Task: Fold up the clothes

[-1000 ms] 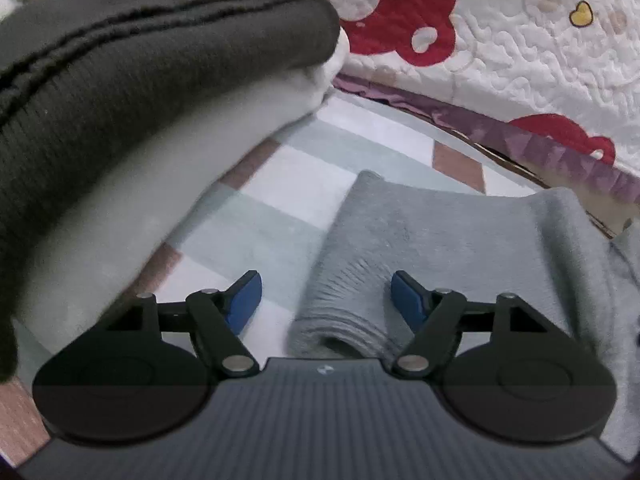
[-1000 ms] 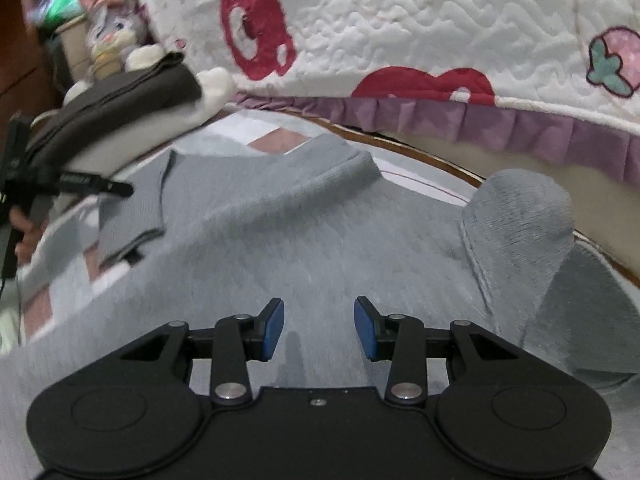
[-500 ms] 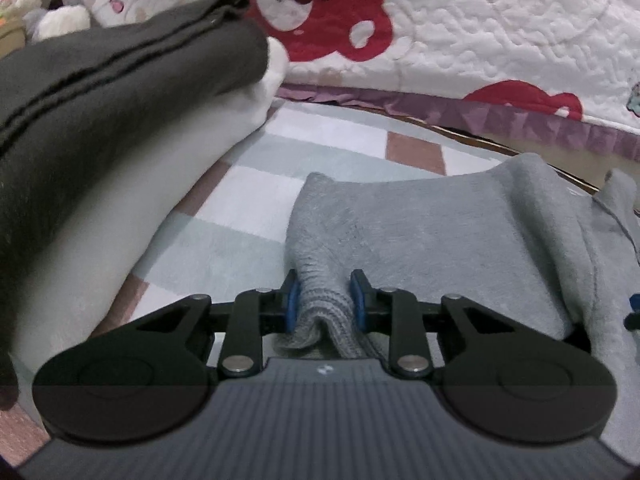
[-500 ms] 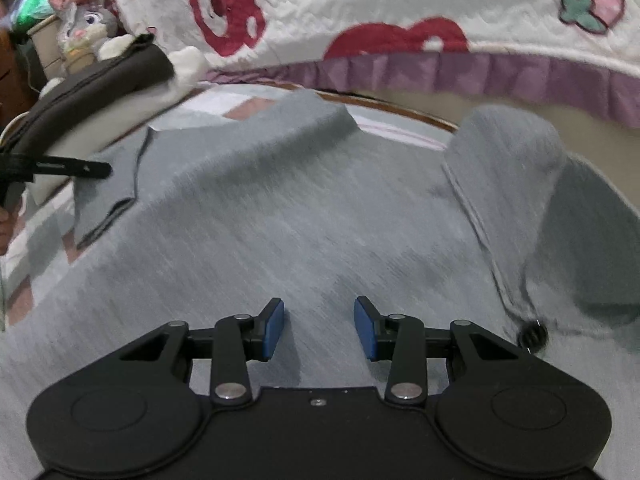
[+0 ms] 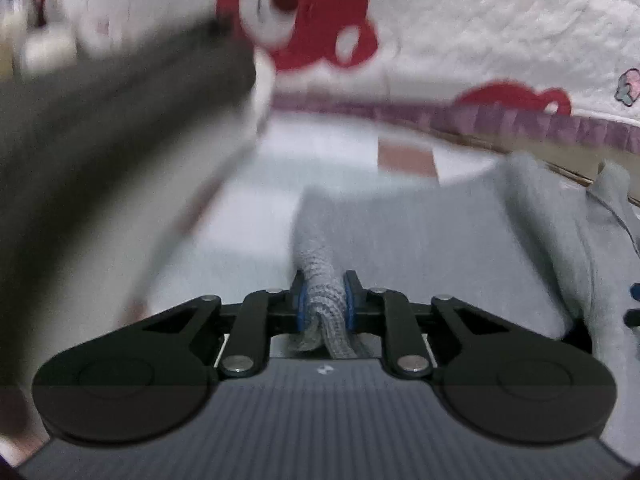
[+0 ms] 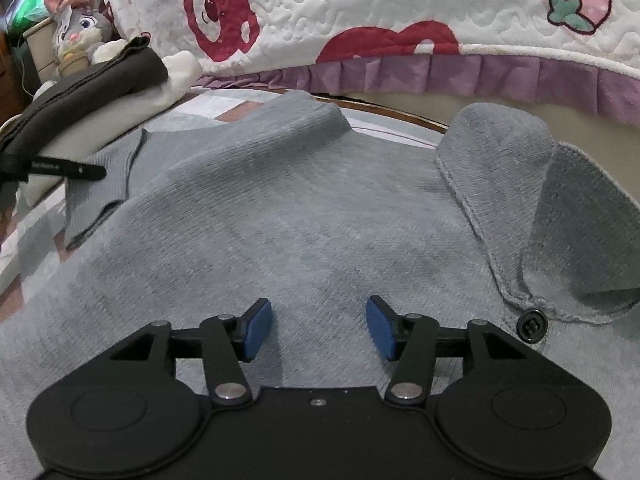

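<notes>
Left gripper [image 5: 323, 298] jaws now tighter on grey sweater [image 6: 304, 216] sleeve cuff — sleeve lengthwise away; right gripper [image 6: 319, 330] jaws agape, empty.

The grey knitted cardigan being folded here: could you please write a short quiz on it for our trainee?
1. True or false: the left gripper is shut on the ribbed cuff of the grey knitted cardigan.
2. Which describes the right gripper? A) shut on the dark round button B) open above the cardigan's body C) shut on the purple frilled quilt edge
3. Fill in: the folded dark brown garment lies on a folded ____ one.

Key: 1 true; 2 B; 3 white
</notes>
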Available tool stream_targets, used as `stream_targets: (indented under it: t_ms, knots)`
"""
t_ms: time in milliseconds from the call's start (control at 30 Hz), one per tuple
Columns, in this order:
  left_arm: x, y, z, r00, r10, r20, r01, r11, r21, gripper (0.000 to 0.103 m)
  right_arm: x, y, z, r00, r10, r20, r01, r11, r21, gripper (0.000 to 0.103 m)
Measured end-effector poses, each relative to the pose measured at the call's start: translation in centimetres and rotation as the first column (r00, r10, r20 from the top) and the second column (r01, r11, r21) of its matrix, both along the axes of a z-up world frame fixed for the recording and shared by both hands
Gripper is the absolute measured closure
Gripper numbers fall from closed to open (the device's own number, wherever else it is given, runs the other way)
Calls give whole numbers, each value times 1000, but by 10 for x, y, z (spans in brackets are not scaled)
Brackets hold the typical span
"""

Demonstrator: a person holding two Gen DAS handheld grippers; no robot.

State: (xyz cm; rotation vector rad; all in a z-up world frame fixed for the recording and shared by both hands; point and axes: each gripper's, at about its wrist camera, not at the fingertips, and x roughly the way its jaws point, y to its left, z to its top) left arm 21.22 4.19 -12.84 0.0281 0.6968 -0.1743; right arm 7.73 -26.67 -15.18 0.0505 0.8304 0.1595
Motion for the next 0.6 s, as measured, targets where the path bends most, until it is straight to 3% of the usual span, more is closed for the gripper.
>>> stream_targets:
  t_ms: [133,200,233,300,400,467,600]
  knots:
    - [-3,18,69,974,64,218,-79,995,61,87,-6,-6,3,1000,-27,-10,27,1000,1,45]
    - [-8,23,88,942,89,324,-153,972,177,87,-11,-11,4,999,-39,-15,39,999,-2,45]
    - [-9,27,89,936,92,339,-172,961,216,87,-13,-13,4,999,-46,-19,46,999,-5,45]
    - [-5,42,81,942,143,304,-205,961,184,87,-19,-19,4,998,-62,-22,62,998,-6,45]
    - [8,56,57,956,243,167,-263,959,110,76,-25,-26,3,996,-86,-19,86,996,3,45]
    - [12,50,49,969,220,110,-230,968,99,73,-28,-28,2,995,-97,-13,97,995,7,45]
    - [-3,13,62,985,93,144,-109,988,113,60,-34,-35,12,992,-123,2,122,992,36,48]
